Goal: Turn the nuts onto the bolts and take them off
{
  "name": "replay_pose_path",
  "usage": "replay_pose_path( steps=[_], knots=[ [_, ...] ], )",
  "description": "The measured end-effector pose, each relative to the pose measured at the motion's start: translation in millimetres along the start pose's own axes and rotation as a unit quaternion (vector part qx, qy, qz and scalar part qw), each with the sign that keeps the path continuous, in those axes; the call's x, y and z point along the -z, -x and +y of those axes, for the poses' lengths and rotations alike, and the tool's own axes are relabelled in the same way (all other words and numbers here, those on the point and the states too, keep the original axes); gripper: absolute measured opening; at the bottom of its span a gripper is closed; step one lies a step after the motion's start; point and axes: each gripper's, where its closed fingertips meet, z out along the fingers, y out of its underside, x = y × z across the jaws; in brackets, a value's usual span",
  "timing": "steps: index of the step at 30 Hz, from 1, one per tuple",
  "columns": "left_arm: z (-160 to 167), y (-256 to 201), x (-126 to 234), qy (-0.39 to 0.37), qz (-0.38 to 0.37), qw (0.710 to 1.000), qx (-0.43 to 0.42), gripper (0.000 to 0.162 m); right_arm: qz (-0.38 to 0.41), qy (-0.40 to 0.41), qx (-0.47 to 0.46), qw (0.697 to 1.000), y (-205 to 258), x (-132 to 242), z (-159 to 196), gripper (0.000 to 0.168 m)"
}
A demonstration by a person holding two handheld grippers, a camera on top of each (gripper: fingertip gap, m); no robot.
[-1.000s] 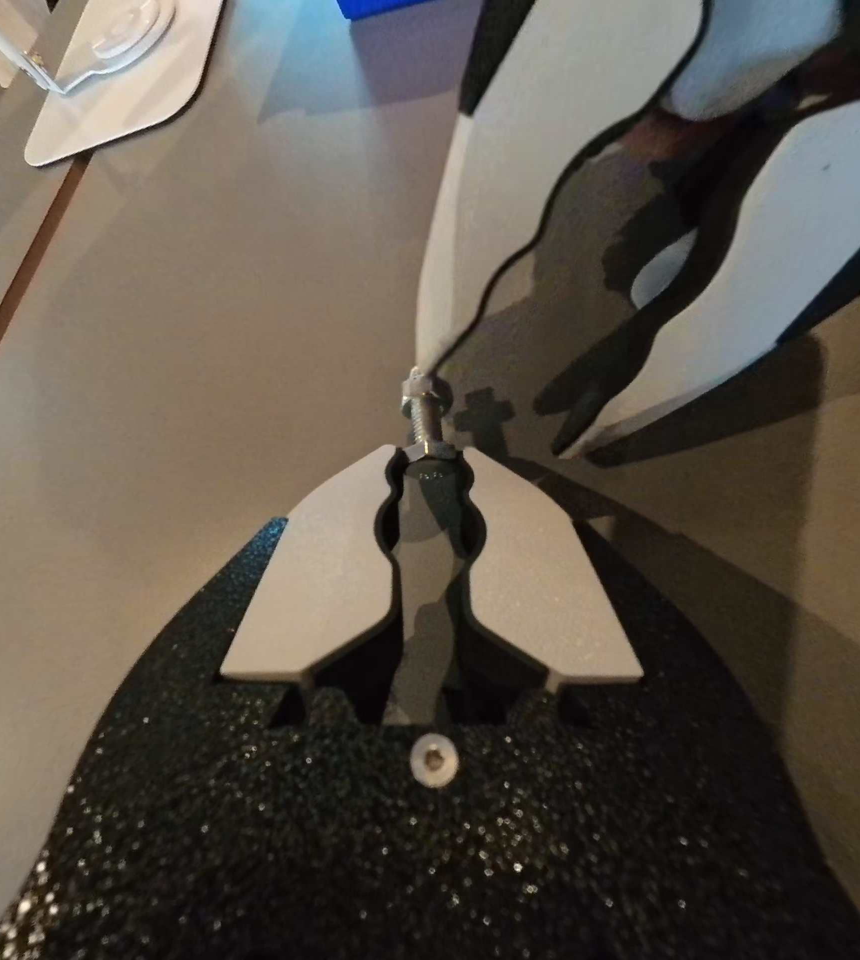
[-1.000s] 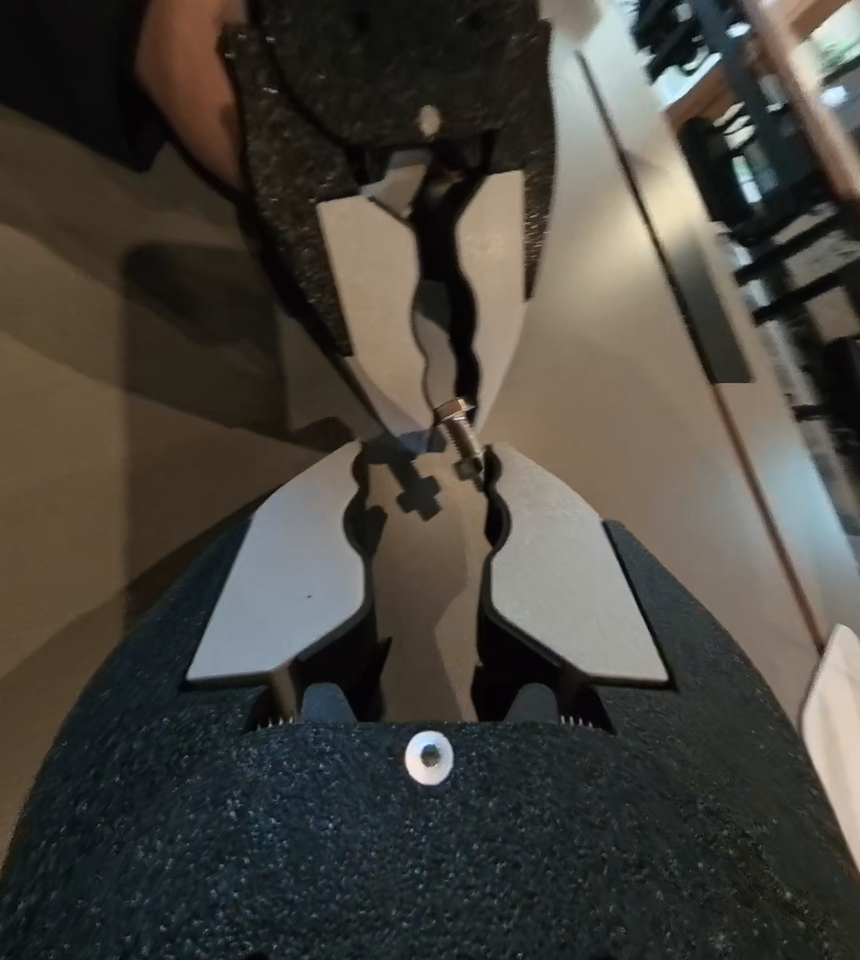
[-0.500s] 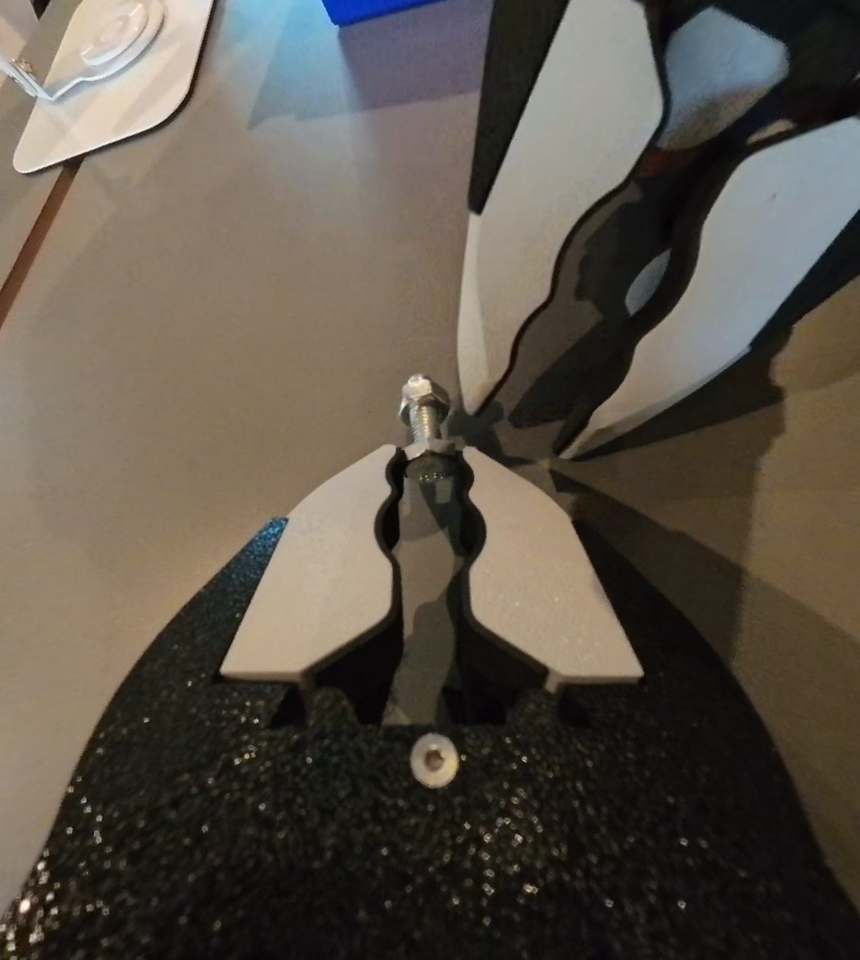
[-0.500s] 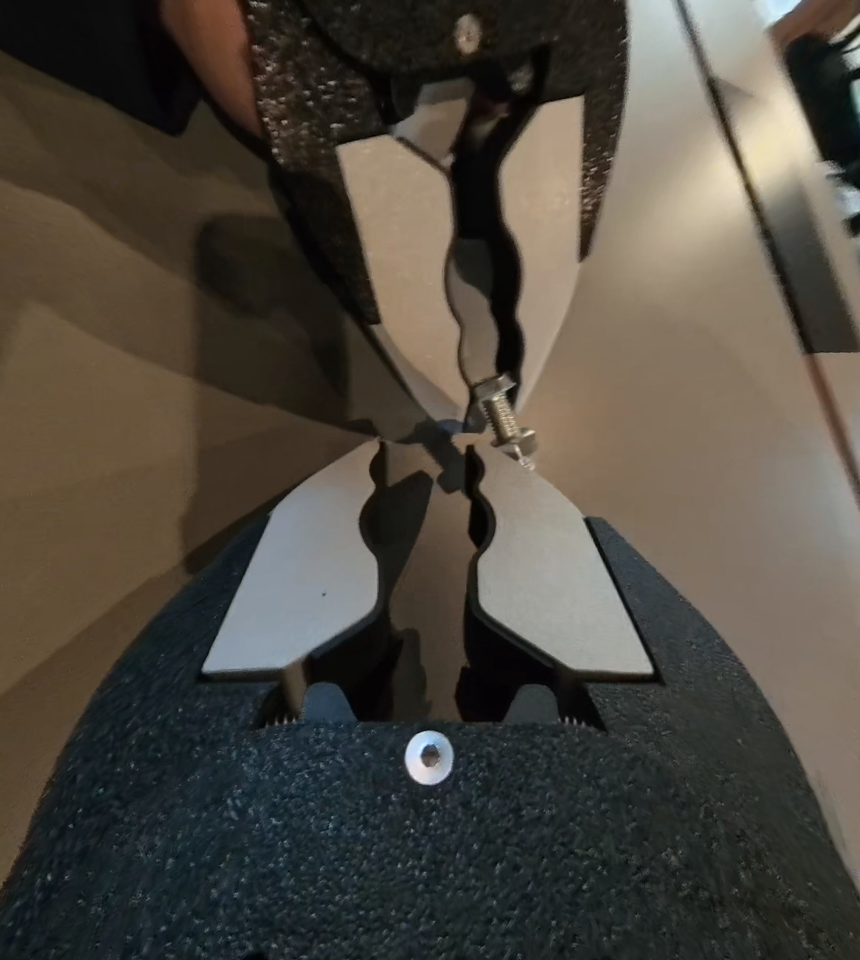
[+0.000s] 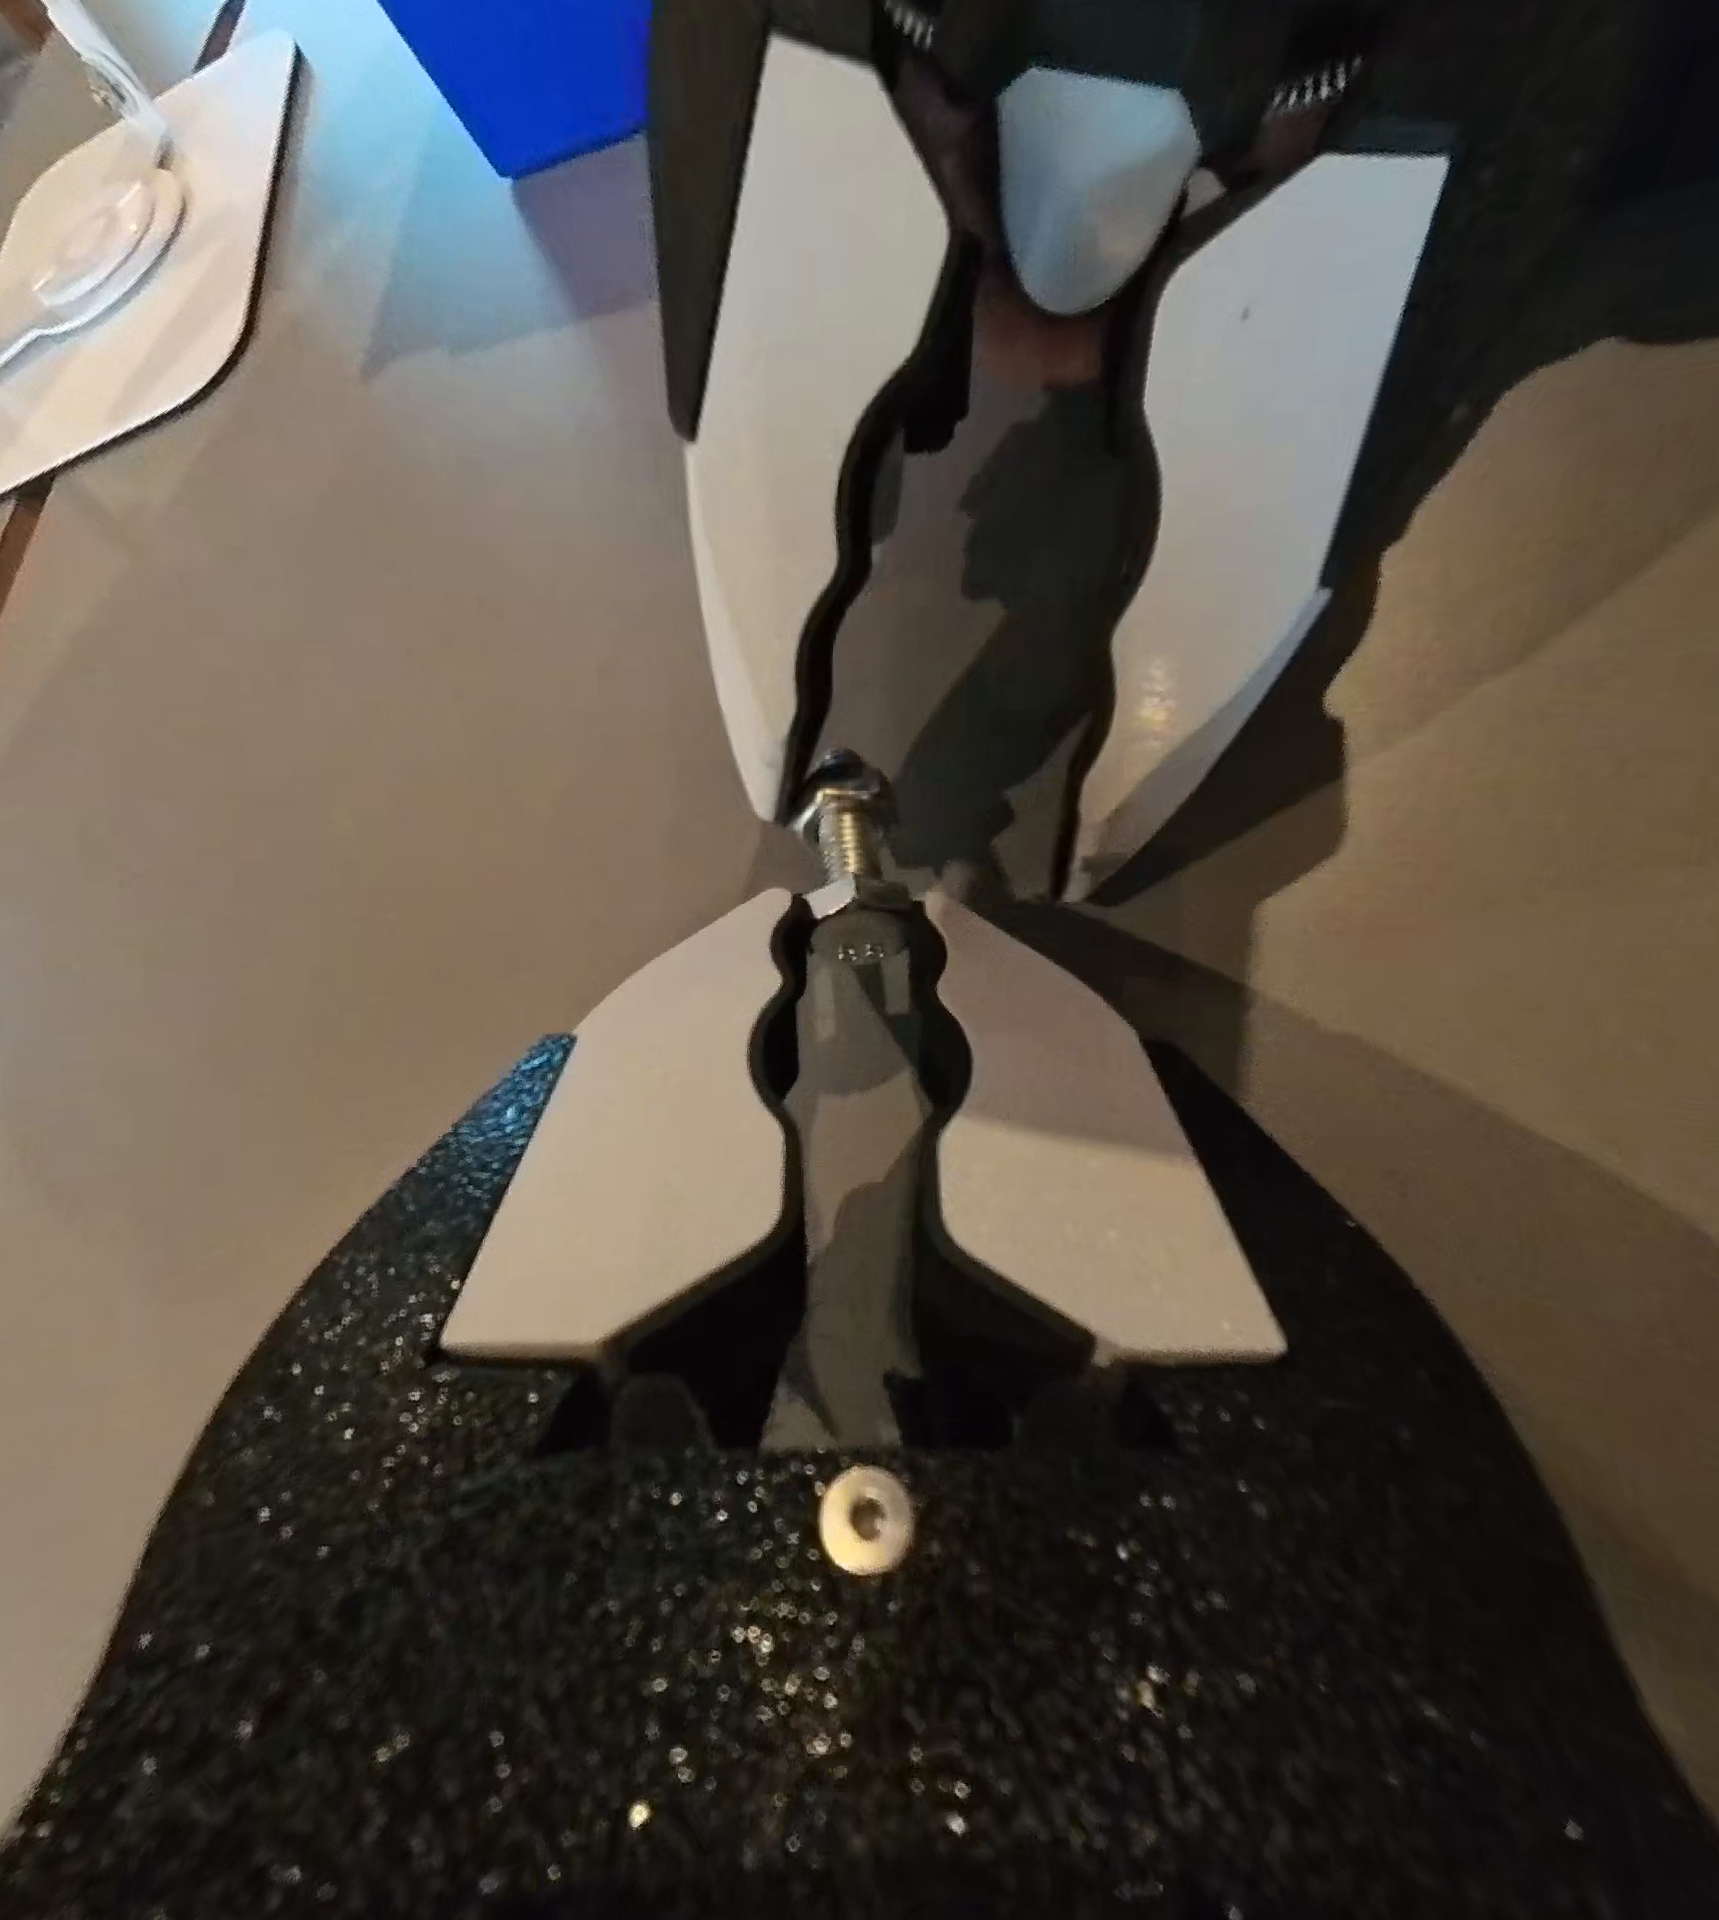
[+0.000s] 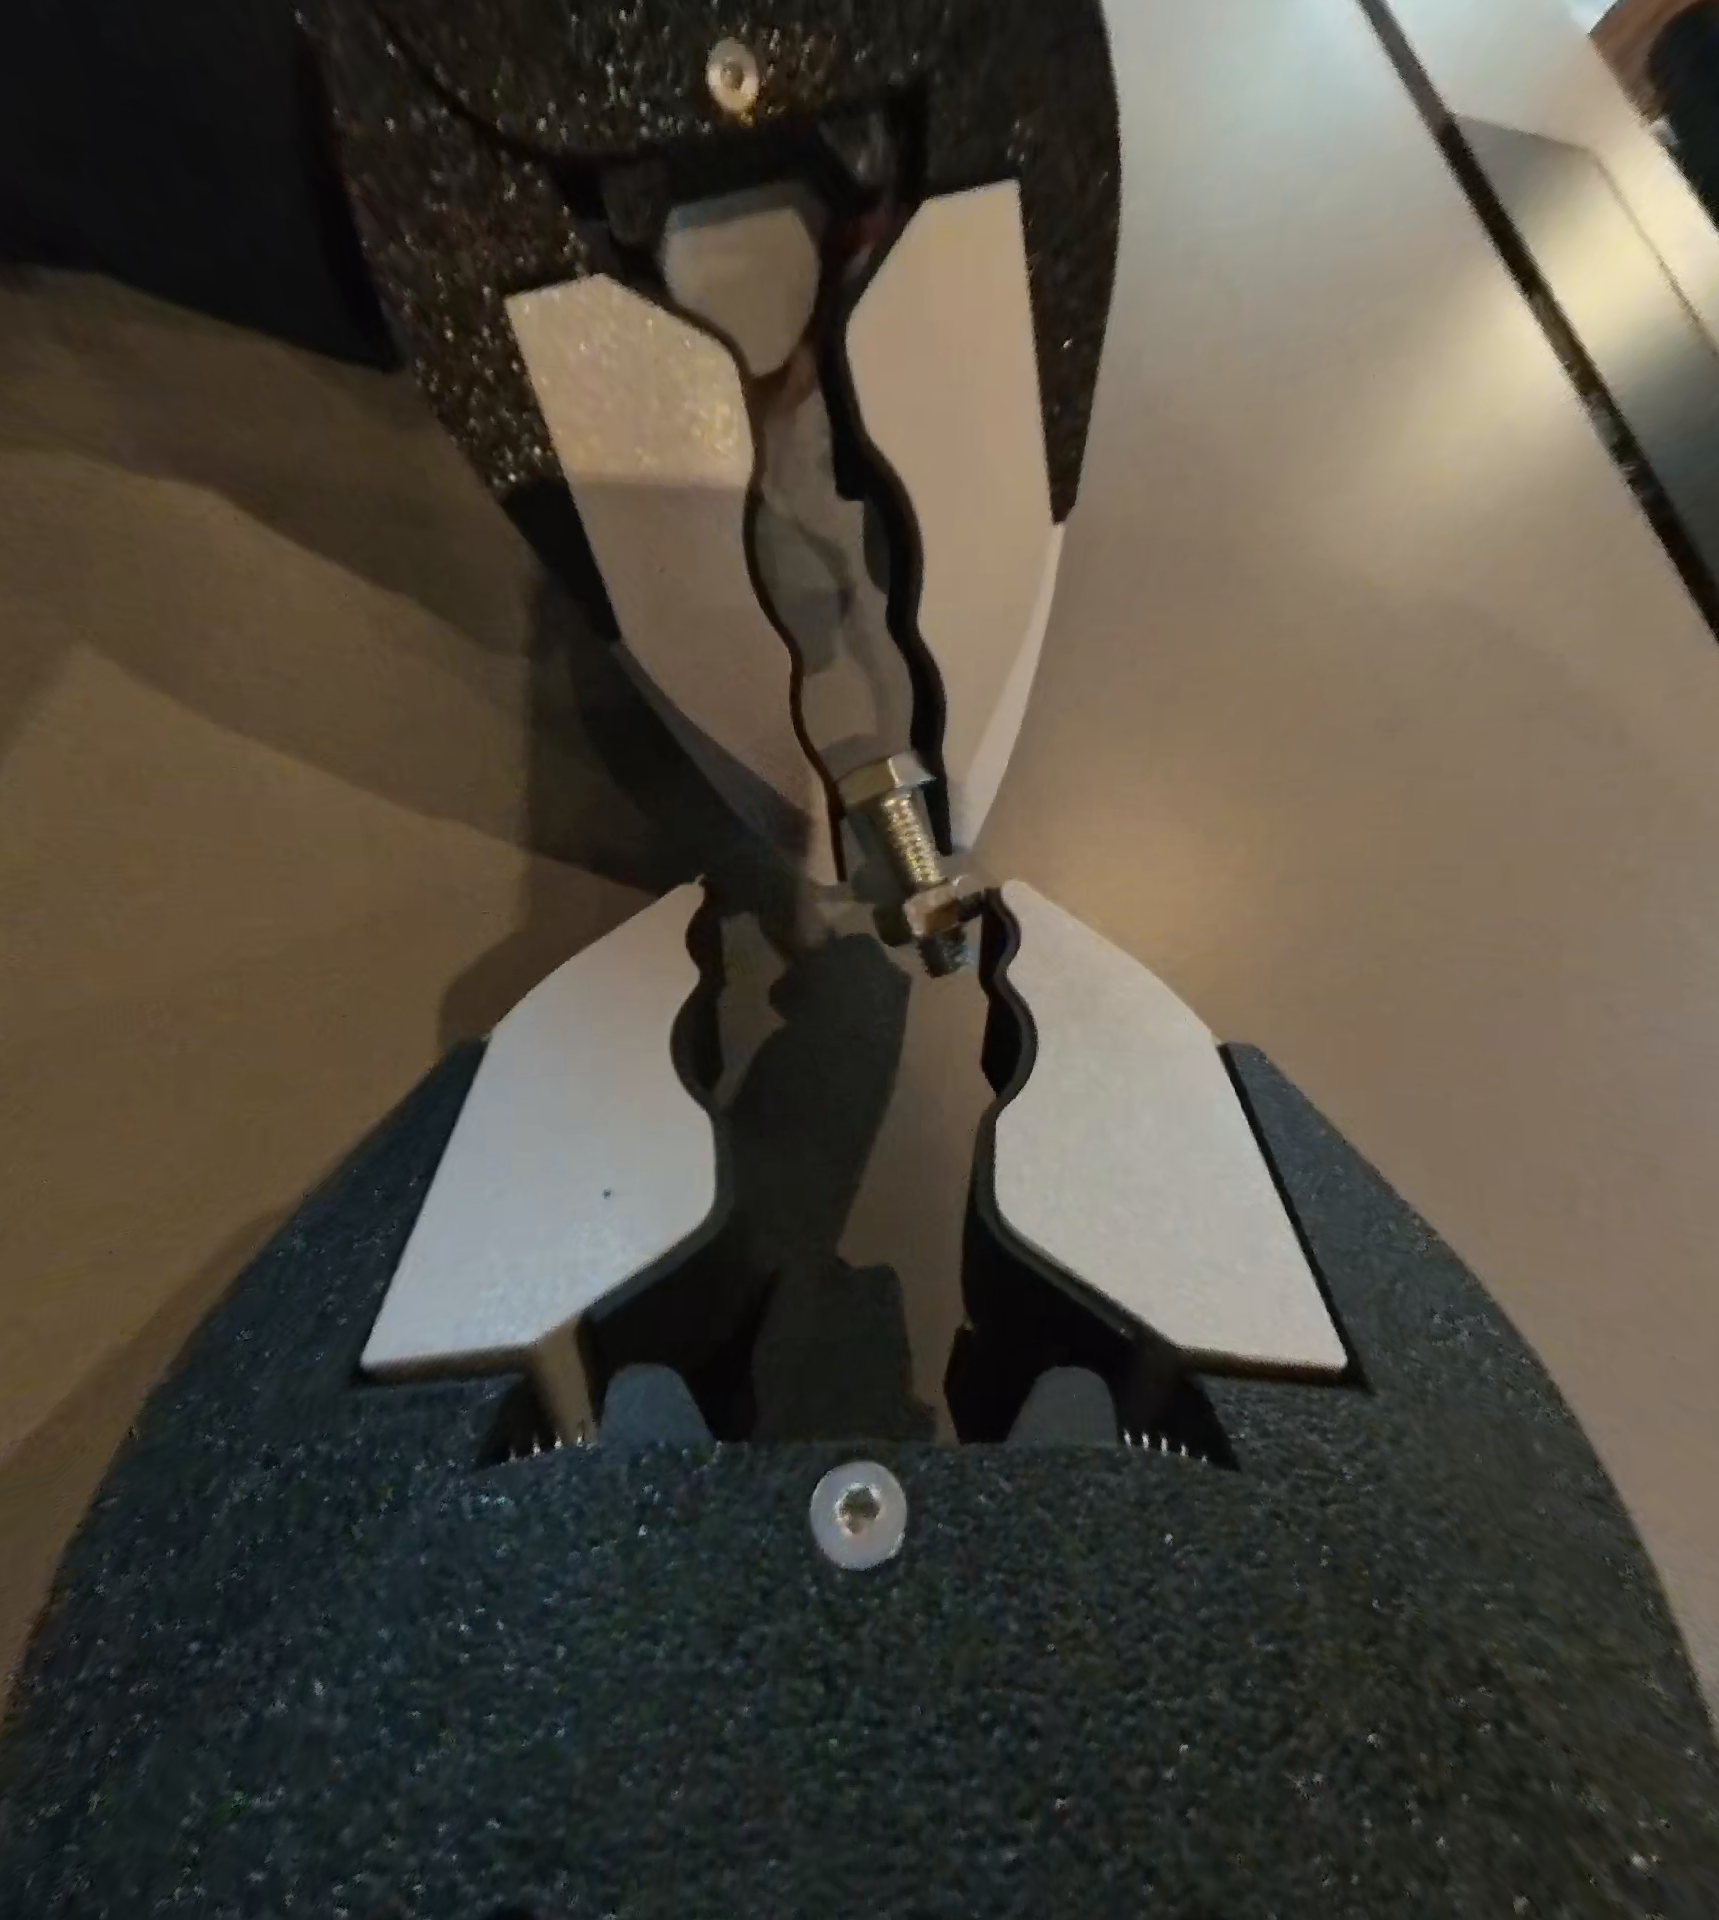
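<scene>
We hold the bolt (image 5: 860, 902) by its head in our left gripper (image 5: 860, 914). The two fingers are squeezed tight on the head, and the bolt pokes out past the tips, up in the air over the table (image 5: 315, 779).

The nut (image 5: 834, 795) is on the bolt, near the far end. In the right wrist view a little bit of thread sticks out past the nut (image 6: 938, 914). So the nut is only a short way on, and most of the thread between nut and head is bare.

Our right gripper (image 6: 850, 899) is right at the nut. Its fingers are apart. One fingertip (image 6: 1016, 904) touches or almost touches the side of the nut. The other one is off to the side, not on it. So the right gripper is not holding the nut now.

We think one nut is partly on one bolt. We cannot tell if it is going on or coming off. Next we should close the right gripper on the nut and turn it. We see no other nuts or bolts here.

A white board (image 5: 107, 281) lies far off at the table edge, with a blue thing (image 5: 543, 73) near it.
</scene>
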Motion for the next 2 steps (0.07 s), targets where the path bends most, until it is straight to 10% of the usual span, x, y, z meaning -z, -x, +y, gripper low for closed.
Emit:
replay_pose_path(
  steps=[2],
  knots=[
    [-0.5, -2.1, 0.3, -0.002, 0.008, 1.000, -0.003, 0.018, -0.011, 0.000, 0.001, 1.000, 1.9, 2.2, 0.1, 0.046]
  ],
)
